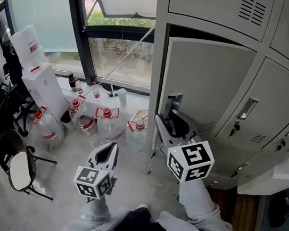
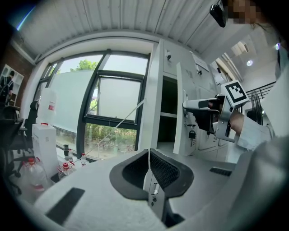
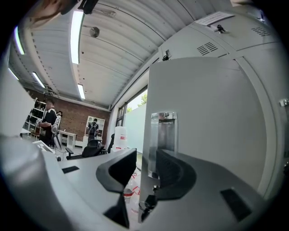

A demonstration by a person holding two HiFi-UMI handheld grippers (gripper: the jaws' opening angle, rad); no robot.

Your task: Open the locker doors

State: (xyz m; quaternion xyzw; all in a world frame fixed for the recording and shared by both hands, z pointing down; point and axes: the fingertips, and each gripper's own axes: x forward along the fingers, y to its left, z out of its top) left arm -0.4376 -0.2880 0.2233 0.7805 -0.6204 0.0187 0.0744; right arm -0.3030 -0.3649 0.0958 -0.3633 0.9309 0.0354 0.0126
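**Locker door held ajar at its edge**

The right claw point(image 1: 167, 124) point(image 3: 142, 167), roughly half open, grips the free edge of a grey locker door point(image 1: 209, 79) point(image 3: 212, 126) just below its recessed handle point(image 1: 173, 101) point(image 3: 162, 135), one jaw on each side of the panel. The door stands swung out from the dark compartment, in the upper left of the locker bank. The left claw point(image 1: 107, 152) point(image 2: 149, 167) hangs lower and to the left, jaws pressed together on nothing, facing the window point(image 1: 121, 55), where water bottles point(image 1: 106, 120) crowd the floor.
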